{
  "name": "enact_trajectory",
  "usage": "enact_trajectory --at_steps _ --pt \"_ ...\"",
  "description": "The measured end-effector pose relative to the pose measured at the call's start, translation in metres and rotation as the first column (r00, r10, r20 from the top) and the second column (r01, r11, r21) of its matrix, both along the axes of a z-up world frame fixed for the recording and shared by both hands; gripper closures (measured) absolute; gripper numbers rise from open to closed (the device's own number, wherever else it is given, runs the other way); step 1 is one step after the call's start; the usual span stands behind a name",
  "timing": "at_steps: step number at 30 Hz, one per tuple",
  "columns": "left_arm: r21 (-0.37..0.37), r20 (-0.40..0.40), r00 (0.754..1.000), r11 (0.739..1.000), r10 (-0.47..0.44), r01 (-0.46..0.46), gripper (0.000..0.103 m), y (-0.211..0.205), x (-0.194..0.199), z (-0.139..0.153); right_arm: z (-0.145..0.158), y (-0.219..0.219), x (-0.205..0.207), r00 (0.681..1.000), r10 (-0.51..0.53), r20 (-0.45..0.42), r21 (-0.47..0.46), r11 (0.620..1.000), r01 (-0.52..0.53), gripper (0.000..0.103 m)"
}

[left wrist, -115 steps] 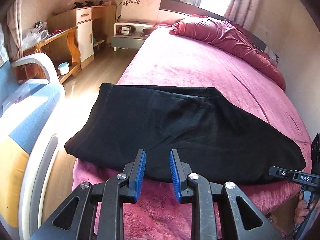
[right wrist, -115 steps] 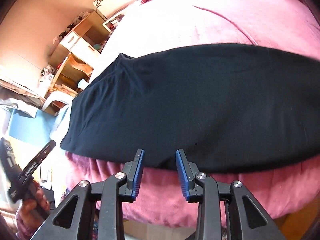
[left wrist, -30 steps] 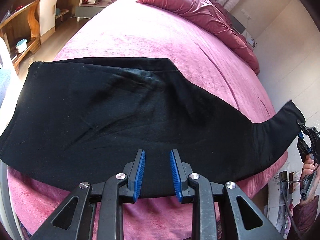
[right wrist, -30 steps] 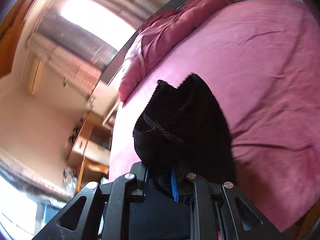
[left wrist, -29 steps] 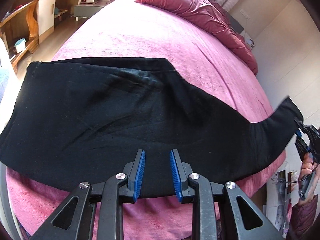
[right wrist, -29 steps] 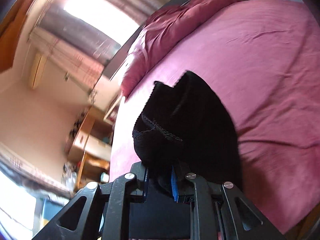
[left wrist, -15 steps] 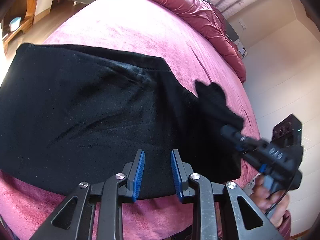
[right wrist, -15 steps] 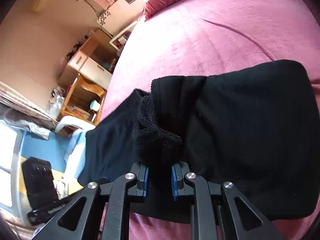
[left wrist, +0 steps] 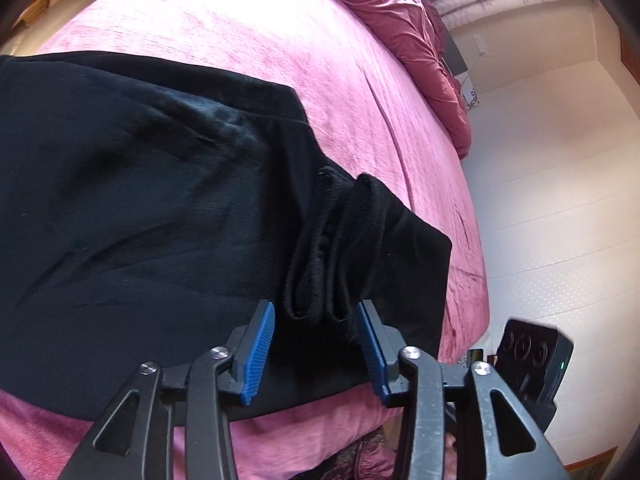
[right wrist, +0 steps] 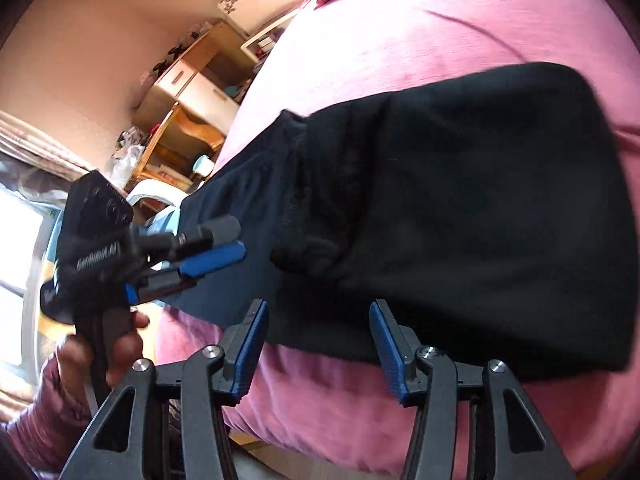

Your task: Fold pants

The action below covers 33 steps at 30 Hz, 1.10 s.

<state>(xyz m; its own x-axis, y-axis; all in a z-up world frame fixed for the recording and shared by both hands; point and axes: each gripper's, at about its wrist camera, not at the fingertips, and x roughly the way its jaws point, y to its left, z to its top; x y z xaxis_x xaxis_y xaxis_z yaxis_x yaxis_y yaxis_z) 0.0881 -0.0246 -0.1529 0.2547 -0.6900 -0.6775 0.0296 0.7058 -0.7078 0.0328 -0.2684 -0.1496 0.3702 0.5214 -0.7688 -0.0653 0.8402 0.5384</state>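
Observation:
Black pants point(left wrist: 152, 216) lie across the near edge of a pink bed point(left wrist: 312, 48). The leg end is folded back over the middle, its bunched hem point(left wrist: 332, 256) lying on top. My left gripper point(left wrist: 316, 344) is open, its blue pads on either side of that hem just above the near edge. In the right wrist view the pants point(right wrist: 460, 216) show folded, and my right gripper point(right wrist: 320, 340) is open and empty over their near edge. The left gripper point(right wrist: 200, 252) also shows there at the left, held in a hand.
A crumpled maroon quilt point(left wrist: 416, 40) lies at the bed's head. A wooden desk and cabinet point(right wrist: 188, 92) stand beyond the bed's far side. A white wall point(left wrist: 560, 184) runs close along the right of the bed. The right gripper's body point(left wrist: 532, 364) shows at the bed's corner.
My right gripper carried the leg end over the pants, let it go and opened. My left gripper opened wider and moved right toward the dropped hem.

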Motion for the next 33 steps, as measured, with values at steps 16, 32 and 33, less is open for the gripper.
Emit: enact_trajectory --at_steps 16,32,33 --pt "0.197 -0.068 0.994 0.976 -0.081 0.093 0.081 -0.062 0.022 -0.014 -0.034 -0.096 -0.065 0.940 -0.336 -0.054 -0.209 0.925 0.318 0.050" --pt "0.192 -0.048 0.992 0.974 -0.115 0.122 0.087 -0.009 0.001 -0.006 -0.049 -0.087 -0.027 0.914 -0.405 -0.016 -0.284 0.879 0.384 0.091" --pt "0.186 -0.068 0.993 0.977 -0.093 0.104 0.083 -0.004 0.000 -0.013 -0.047 -0.088 -0.026 0.915 -0.404 -0.018 -0.282 0.880 0.383 0.091"
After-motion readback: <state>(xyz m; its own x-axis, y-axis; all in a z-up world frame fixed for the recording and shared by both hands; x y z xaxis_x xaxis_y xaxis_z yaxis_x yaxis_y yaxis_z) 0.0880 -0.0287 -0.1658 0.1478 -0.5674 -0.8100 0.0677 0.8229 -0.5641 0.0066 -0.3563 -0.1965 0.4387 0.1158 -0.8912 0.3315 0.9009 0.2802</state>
